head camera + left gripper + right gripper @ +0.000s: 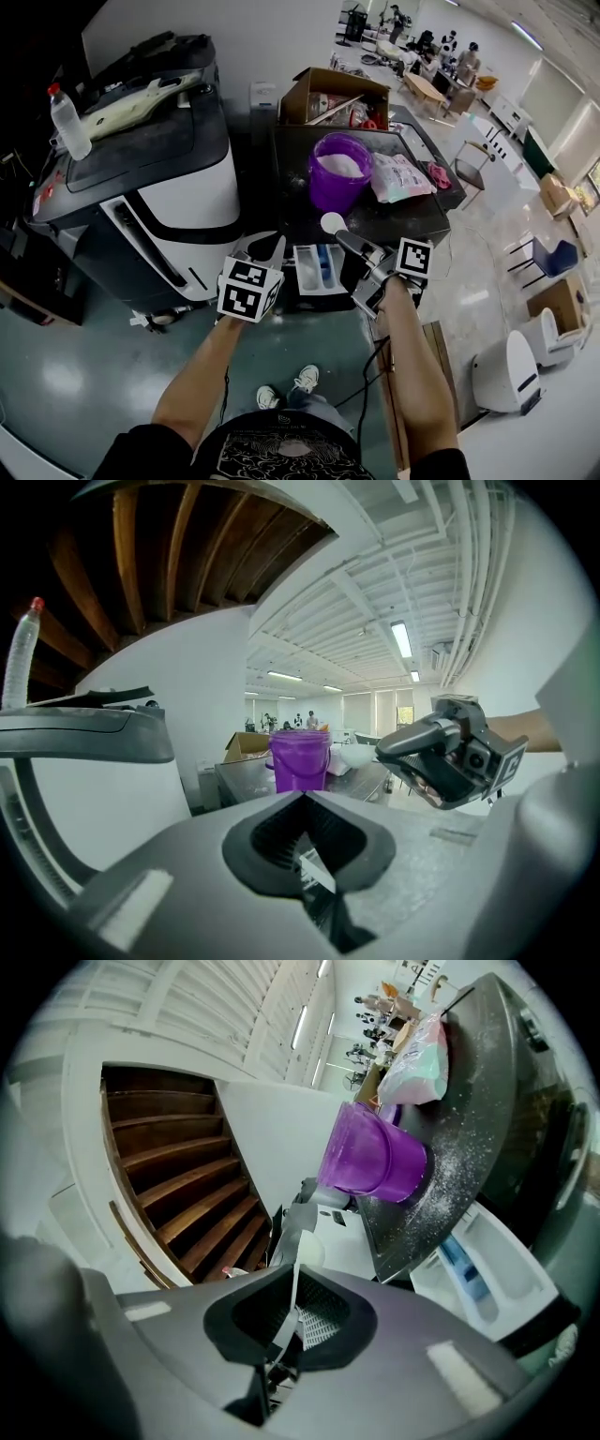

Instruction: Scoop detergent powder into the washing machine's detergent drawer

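Observation:
The purple bucket [341, 171] holding white powder stands on the dark washing machine top [412, 220], next to a pink and white detergent bag [401, 176]. The white detergent drawer [317, 267] is pulled out below the front edge, with a blue compartment [462, 1265]. My right gripper [347, 241] is shut on the handle of a white scoop [333, 222], held above the drawer; the scoop bowl [309, 1251] shows past its jaws. My left gripper [274, 247] hangs just left of the drawer, jaws together with nothing seen between them. The left gripper view shows the bucket [300, 758] and the right gripper [450, 757].
A large white and black machine [150, 187] stands at the left with a plastic bottle [68, 122] on top. An open cardboard box [333, 94] sits behind the bucket. Chairs and a white device [511, 370] are on the floor at right. The person's shoes [286, 386] are below.

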Demonstrator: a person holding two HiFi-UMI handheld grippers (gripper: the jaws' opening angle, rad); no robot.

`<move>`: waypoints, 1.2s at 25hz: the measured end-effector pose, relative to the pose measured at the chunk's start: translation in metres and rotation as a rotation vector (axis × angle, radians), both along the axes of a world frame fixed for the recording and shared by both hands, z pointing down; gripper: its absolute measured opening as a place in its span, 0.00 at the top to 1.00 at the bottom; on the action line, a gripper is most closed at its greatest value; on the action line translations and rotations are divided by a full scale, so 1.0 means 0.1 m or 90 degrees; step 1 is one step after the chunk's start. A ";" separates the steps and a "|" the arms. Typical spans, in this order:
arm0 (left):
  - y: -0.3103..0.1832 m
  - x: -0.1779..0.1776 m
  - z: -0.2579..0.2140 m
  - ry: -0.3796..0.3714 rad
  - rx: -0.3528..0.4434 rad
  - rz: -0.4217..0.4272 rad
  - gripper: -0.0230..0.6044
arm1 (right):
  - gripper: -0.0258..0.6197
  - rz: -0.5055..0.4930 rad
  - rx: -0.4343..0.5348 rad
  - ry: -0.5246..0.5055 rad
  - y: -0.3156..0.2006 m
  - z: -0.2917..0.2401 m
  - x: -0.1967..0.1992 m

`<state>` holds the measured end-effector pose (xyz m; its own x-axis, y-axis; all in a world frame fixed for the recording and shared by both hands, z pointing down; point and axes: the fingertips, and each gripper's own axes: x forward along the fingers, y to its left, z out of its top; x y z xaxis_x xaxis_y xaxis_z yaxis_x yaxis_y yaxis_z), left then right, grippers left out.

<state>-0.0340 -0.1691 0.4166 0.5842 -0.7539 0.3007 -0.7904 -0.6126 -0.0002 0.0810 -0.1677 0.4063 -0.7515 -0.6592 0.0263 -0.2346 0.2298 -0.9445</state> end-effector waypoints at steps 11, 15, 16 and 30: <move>0.09 -0.02 0.15 0.023 -0.025 -0.019 0.96 | 0.91 -0.045 -0.023 0.034 0.12 0.33 -0.01; 0.09 0.04 0.24 0.021 -0.033 -0.035 0.96 | 0.90 -0.077 -0.031 0.045 0.10 0.46 0.01; 0.08 0.04 0.26 0.020 -0.034 -0.040 0.96 | 0.90 -0.087 -0.033 0.048 0.08 0.50 0.01; -0.02 0.06 0.46 0.015 -0.056 -0.133 0.96 | 0.91 -0.224 -0.037 0.135 -0.11 0.94 0.04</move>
